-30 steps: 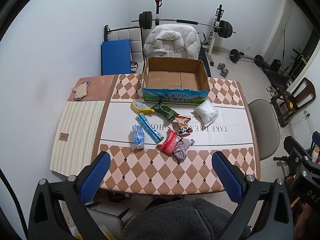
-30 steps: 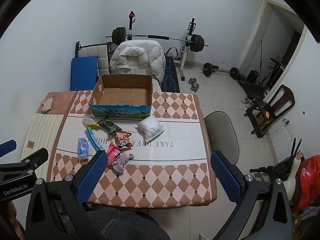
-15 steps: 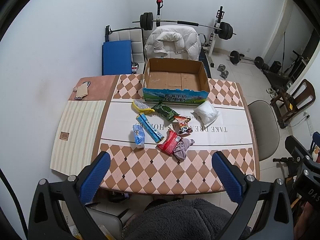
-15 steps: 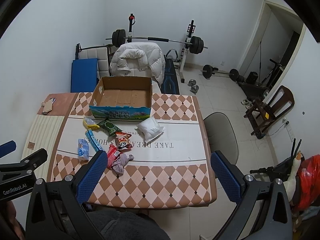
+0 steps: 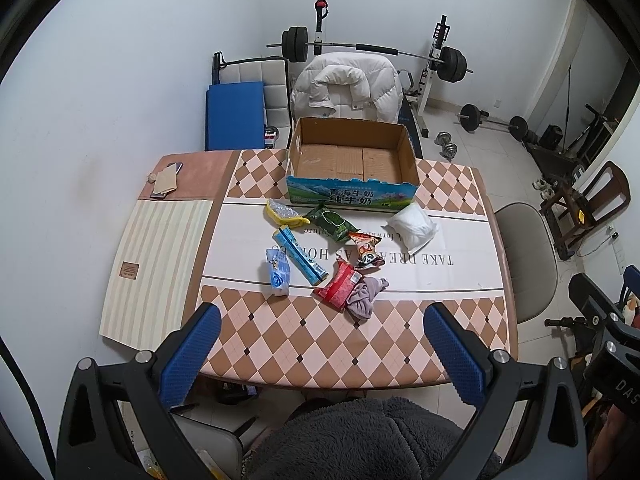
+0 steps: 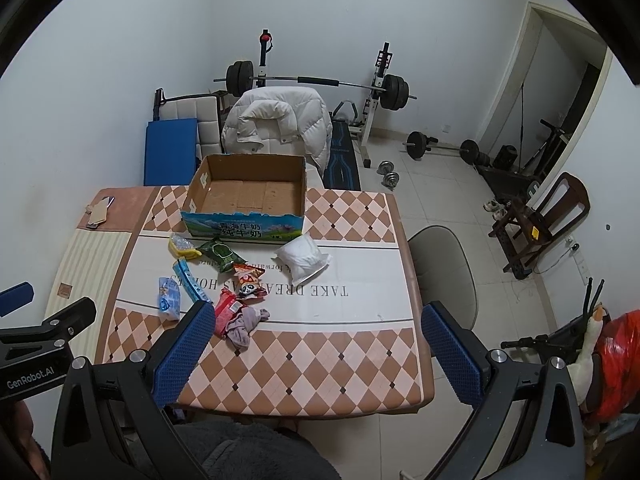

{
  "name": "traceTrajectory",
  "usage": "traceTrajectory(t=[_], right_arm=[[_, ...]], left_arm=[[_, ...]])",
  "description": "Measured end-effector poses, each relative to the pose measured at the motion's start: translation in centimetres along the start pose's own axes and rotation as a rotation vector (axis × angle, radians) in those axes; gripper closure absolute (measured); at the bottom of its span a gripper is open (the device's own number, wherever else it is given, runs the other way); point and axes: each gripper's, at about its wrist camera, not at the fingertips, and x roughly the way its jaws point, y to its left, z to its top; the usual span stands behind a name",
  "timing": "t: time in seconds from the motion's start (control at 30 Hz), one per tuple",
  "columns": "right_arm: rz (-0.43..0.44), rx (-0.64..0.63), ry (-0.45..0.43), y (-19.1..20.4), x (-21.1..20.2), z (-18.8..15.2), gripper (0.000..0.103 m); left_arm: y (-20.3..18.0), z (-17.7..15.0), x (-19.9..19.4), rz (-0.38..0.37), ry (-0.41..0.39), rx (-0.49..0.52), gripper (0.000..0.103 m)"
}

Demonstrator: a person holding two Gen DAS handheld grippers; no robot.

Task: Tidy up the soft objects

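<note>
An open, empty cardboard box [image 5: 352, 160] [image 6: 246, 196] stands at the far side of the table [image 5: 400, 344] [image 6: 320, 360]. In front of it lie several soft items: a white pouch [image 5: 412, 228] [image 6: 302, 258], a green packet [image 5: 330, 222] [image 6: 220, 254], a yellow bag [image 5: 282, 214], a long blue packet [image 5: 300, 256], a light blue pack [image 5: 277, 272] [image 6: 169, 298], a panda snack bag [image 5: 366, 250] [image 6: 248, 282], a red packet [image 5: 339, 285] and a mauve cloth [image 5: 364, 298] [image 6: 246, 322]. My left gripper [image 5: 320, 356] and right gripper [image 6: 316, 352] are open, empty, high above the near table edge.
A chair with a white puffer jacket [image 5: 348, 88] stands behind the box. A grey chair [image 5: 524, 260] is at the table's right side. A phone and card [image 5: 164, 180] lie at the far left corner. Barbell rack and weights [image 6: 316, 84] line the back wall.
Both views have shifted very slightly; the table items have not moved and both grippers stay open.
</note>
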Motion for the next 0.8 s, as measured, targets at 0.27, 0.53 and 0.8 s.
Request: traceTrajectory(t=[0.27,0.53,0.8], right_arm=[[0.001,0.001,-0.003,0.1,0.0,-0.2,0.000],[0.024,-0.002,0.012,0.8,0.2,0.6,0.000],[0.105,0.021,0.151,2.4,7.6,0.1,0.000]], left_arm=[[0.0,-0.2,-0.1,-0.002,0.001,-0.001,0.000],[0.2,-0.3,0.7,-0.006,0.029,-0.011,0.000],[4.2,0.3,9.9,0.082,0.170,-0.090,0.000]])
